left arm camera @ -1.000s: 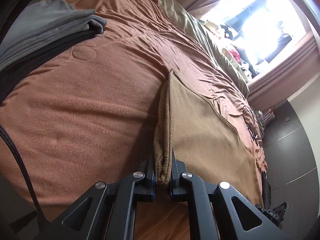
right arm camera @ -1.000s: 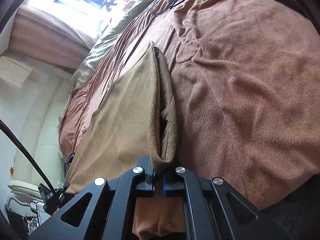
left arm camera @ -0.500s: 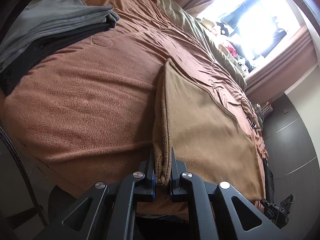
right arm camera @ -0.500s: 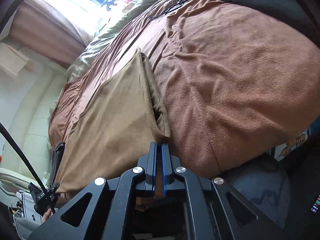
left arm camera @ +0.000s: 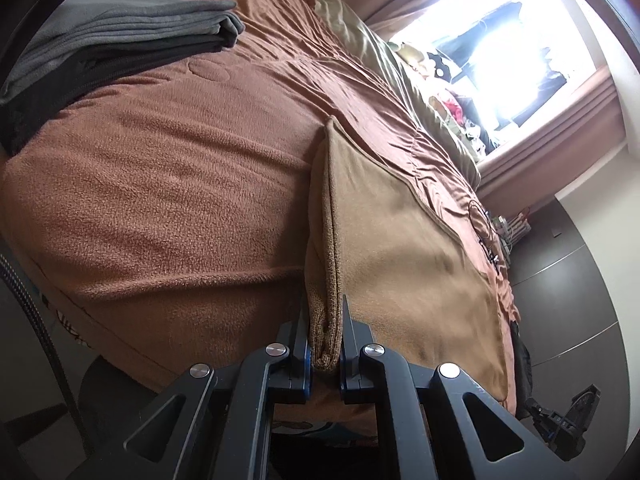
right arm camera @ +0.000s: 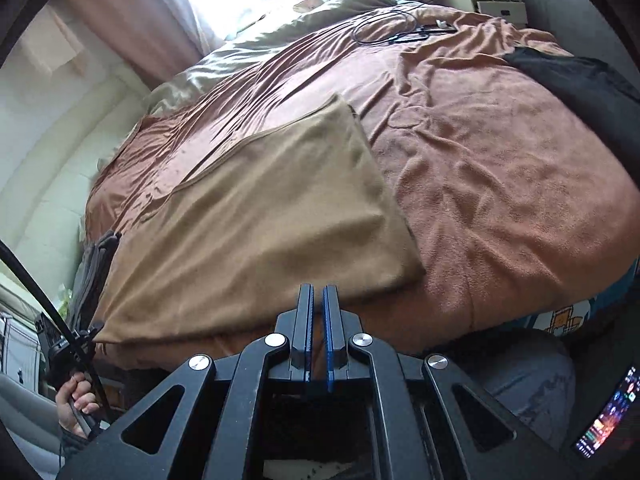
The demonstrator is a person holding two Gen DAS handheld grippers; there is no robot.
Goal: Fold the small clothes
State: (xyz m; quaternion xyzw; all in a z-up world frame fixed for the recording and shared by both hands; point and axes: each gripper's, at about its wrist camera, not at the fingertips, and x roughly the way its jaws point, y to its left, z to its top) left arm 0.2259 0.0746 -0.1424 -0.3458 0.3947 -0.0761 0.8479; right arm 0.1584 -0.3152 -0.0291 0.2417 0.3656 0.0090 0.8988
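I see the bed under a rust-brown fleece blanket, and on it the tan cloth lies spread flat near the front edge. A stack of grey folded clothes sits well apart at the bed's far left. My left tongs are clamped on the tan cloth's folded corner. My right tongs are pressed together on nothing, just above the cloth's near edge.

no legible text, labels, brands or numbers anywhere
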